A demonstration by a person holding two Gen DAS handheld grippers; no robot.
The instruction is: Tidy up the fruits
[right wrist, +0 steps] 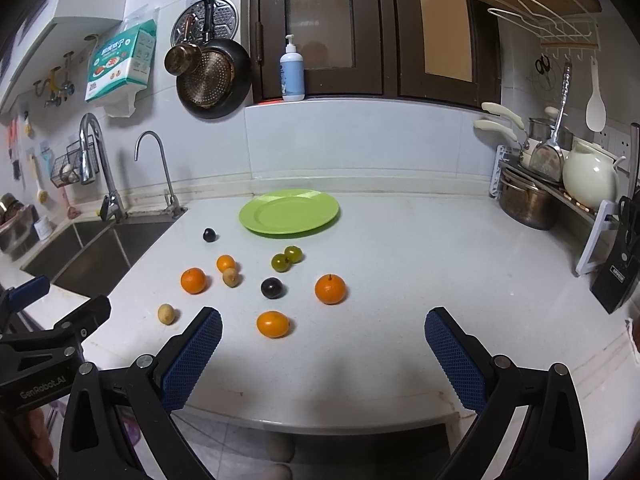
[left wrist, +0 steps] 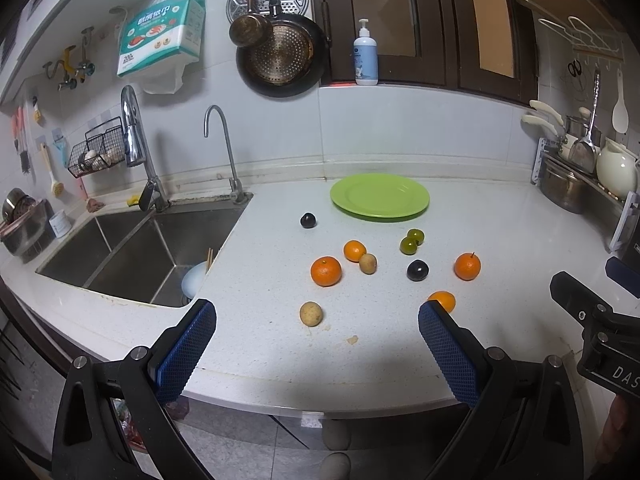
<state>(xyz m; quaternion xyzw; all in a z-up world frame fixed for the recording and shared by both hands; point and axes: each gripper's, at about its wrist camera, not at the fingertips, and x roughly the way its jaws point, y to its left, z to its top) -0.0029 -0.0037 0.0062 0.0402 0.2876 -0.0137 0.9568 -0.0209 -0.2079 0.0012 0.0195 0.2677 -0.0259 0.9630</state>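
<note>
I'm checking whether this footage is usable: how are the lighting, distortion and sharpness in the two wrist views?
Left wrist view: strong fisheye bending with black corners; even light, the green plate and fruits sharp; a dim shadow on the counter near the left gripper. Right wrist view: same curvature and vignette; the right gripper shadows the near counter edge; faint glare on the nearest orange.

In the left wrist view the nearest orange [left wrist: 443, 299] is half hidden behind a blue pad [left wrist: 448, 354], and the right gripper [left wrist: 600, 320] gets chopped off by the right edge.
</note>
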